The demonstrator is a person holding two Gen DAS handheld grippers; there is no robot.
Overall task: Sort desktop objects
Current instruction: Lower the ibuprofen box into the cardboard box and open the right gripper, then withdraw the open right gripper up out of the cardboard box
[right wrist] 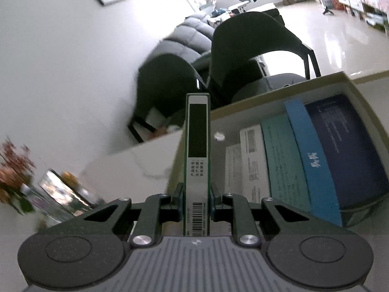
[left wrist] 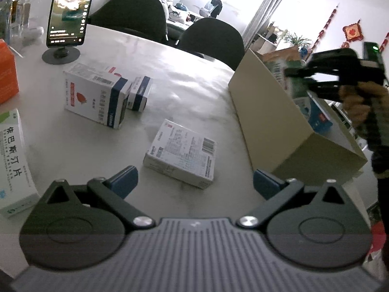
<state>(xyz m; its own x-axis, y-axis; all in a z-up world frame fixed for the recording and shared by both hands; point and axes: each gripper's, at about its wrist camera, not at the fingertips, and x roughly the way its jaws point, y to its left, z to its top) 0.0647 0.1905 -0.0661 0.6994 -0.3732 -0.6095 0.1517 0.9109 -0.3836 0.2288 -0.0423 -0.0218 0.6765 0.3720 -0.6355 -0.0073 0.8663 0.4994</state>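
On the pale marble-patterned desk (left wrist: 189, 90) lie several medicine boxes still outside the container: a flat white box (left wrist: 181, 153) with a barcode on its top face sits just ahead of the left tool (left wrist: 194, 182), whose blue-padded fingers (left wrist: 125, 181) stand wide apart with nothing between them. Farther back, a larger white box with a red strawberry mark (left wrist: 94, 97) lies beside a smaller white-and-blue box (left wrist: 139, 93), the two touching or nearly so. At the left edge, a white-and-green box with printed characters (left wrist: 14, 163) lies near an orange carton (left wrist: 7, 70). Behind these, a phone on a round black stand (left wrist: 66, 22) shows a lit screen. To the right on the desk stands an open beige cardboard box (left wrist: 265, 119), and a blue packet is visible inside it. Over that box the right tool (right wrist: 196, 198) is held by a person's hand (left wrist: 359, 102), clamped on a slim green-edged box (right wrist: 197, 150) that stands on edge between the pads, its narrow face with a black panel and a barcode turned to the wrist camera. In the right wrist view the slim box hangs above the near-left part of the beige box, where a white pack (right wrist: 252, 160), a teal pack (right wrist: 282, 160), a blue pack (right wrist: 313, 160) and a dark navy pack (right wrist: 350, 150) lie side by side. Two dark chairs (left wrist: 211, 39) stand behind the desk.
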